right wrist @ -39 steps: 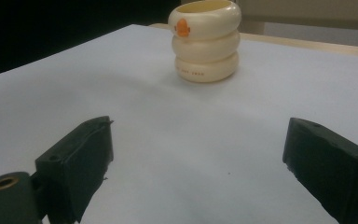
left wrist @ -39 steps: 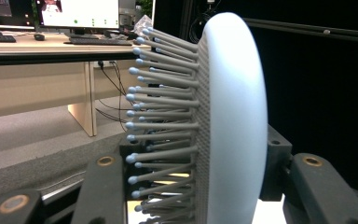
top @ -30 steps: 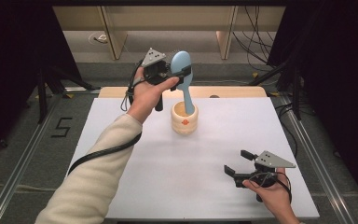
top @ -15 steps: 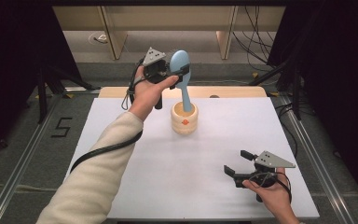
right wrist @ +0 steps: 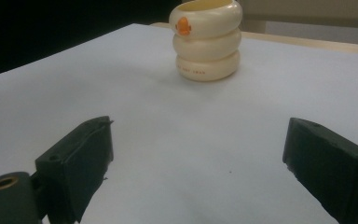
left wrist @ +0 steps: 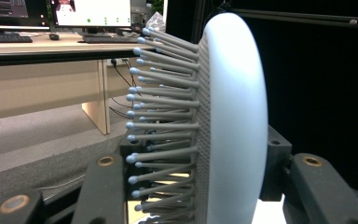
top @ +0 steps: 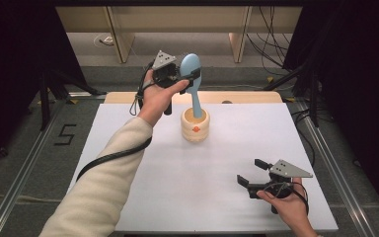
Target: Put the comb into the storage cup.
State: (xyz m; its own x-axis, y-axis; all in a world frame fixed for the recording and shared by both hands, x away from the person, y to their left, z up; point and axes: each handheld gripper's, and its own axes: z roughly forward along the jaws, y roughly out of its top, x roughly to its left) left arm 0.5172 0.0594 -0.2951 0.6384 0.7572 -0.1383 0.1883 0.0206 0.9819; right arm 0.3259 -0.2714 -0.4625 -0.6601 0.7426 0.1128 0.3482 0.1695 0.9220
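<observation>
Pale blue hairbrush (top: 191,79) upright, long axis near vertical, handle end down inside the cream ringed cup (top: 195,125) at the tabletop's (top: 177,197) far middle; head clamped between left gripper (top: 183,79) jaws. Right gripper (top: 250,174) well apart, near edge, jaws wide open, holding nothing. Against the earlier frame: hairbrush sunk slightly deeper.
</observation>
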